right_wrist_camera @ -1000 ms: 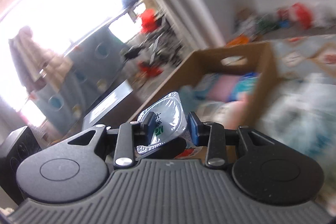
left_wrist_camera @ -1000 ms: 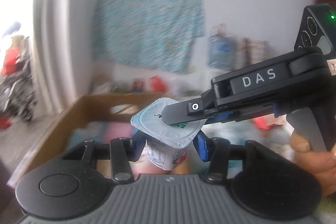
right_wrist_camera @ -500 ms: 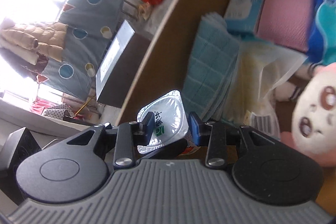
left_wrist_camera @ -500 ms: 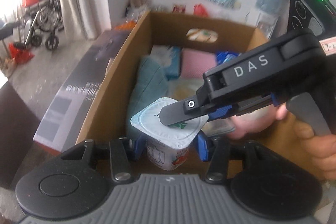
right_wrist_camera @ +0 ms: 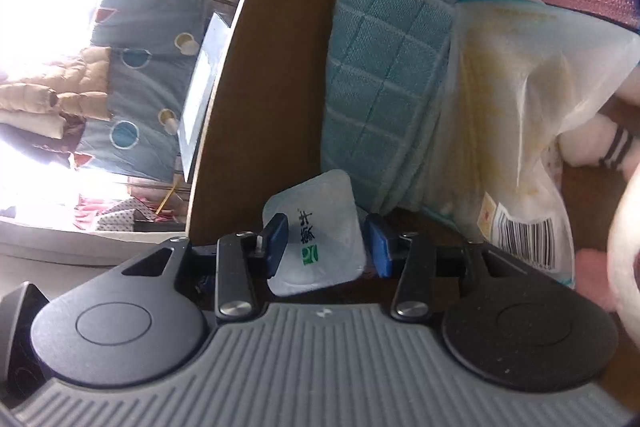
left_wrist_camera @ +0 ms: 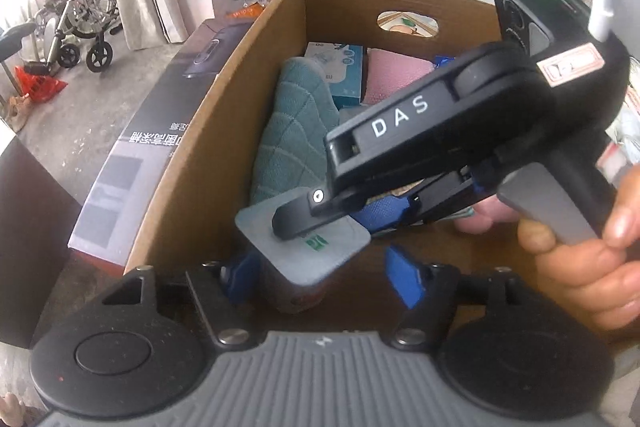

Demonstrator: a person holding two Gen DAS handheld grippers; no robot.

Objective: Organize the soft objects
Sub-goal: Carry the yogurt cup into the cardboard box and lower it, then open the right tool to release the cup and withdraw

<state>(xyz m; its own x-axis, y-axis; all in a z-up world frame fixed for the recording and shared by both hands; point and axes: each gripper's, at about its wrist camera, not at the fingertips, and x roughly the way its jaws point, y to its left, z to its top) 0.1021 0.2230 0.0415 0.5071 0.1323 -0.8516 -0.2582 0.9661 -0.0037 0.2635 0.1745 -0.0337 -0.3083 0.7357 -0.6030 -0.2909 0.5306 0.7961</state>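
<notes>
A white yogurt cup (left_wrist_camera: 308, 255) with a foil lid sits low in the near left corner of the cardboard box (left_wrist_camera: 188, 163). My left gripper (left_wrist_camera: 322, 279) straddles it with its jaws opening; the right pad stands clear of the cup. My right gripper (left_wrist_camera: 340, 219) reaches in from the right, held by a hand (left_wrist_camera: 580, 267). In the right wrist view the cup (right_wrist_camera: 320, 227) lies between that gripper's (right_wrist_camera: 328, 245) blue pads. Its jaws are opening too, with a thin gap at the right pad.
The box holds a teal quilted cloth (left_wrist_camera: 296, 131), a blue tissue box (left_wrist_camera: 340, 75), a pink pad (left_wrist_camera: 396, 79), a plastic bag with a barcode (right_wrist_camera: 500, 107) and a plush toy (right_wrist_camera: 600, 143). A black carton (left_wrist_camera: 152, 131) lies left of the box. A wheelchair (left_wrist_camera: 80, 23) stands beyond.
Both grippers swung down over the box and carried the cup into its near left corner. Both sets of jaws have widened, and the cup sits lower, in shadow.
</notes>
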